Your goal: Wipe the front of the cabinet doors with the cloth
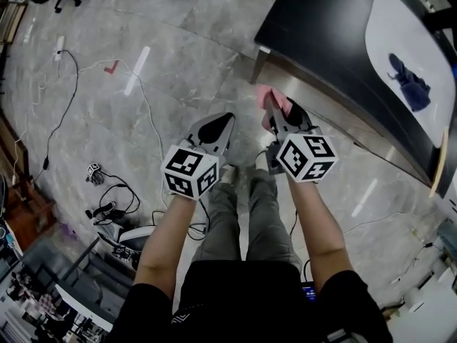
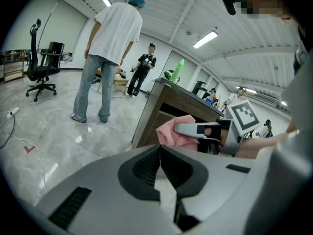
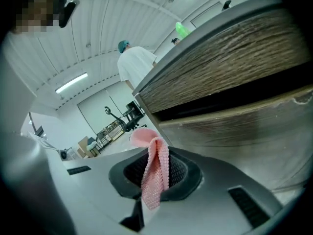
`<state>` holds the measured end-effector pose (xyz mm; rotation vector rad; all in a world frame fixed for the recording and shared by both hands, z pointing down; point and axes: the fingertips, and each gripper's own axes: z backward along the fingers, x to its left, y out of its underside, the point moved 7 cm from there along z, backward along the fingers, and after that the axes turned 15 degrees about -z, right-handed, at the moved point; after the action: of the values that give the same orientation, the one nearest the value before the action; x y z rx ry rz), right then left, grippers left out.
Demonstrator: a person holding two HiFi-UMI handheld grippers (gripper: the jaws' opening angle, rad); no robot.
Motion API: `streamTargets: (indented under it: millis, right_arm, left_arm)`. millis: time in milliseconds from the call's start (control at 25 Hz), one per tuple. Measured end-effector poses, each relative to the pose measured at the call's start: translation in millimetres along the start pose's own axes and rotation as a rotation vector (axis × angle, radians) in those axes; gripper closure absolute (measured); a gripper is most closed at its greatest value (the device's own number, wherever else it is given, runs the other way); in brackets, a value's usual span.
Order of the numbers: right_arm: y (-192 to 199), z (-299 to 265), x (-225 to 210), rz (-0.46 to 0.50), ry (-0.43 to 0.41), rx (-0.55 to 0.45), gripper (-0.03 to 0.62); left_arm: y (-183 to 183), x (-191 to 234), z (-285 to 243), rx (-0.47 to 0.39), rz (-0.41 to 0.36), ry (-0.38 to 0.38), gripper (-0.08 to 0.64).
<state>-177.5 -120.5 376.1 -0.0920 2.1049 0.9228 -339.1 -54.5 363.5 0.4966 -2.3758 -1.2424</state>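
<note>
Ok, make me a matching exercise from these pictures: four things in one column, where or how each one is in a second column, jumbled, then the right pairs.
Column one
1. pink cloth
2. blue cloth
3. left gripper
4. red tape

Column two
A. stuck on the floor
B. shut, nothing between its jaws
C. clamped in the right gripper
D. lying up on the counter

Pairs: 1-C, 2-D, 3-B, 4-A
</note>
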Motion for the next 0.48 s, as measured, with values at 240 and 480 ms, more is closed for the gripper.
streamTargets:
  millis: [240,480]
  right_arm:
    - [-10.4,-18.5,-4.9,0.06,0.016,-0.031,0.549]
    - [-20.4,-16.6,-17.5,0.051,0.035,-0.073,0.549]
  left_arm:
    - [0.7,4.6,-11.7,0.014,-0.003,-0.001,0.549]
    - [-8.0,12.8,-27.1,-0.015,0.017,-0.023,0.549]
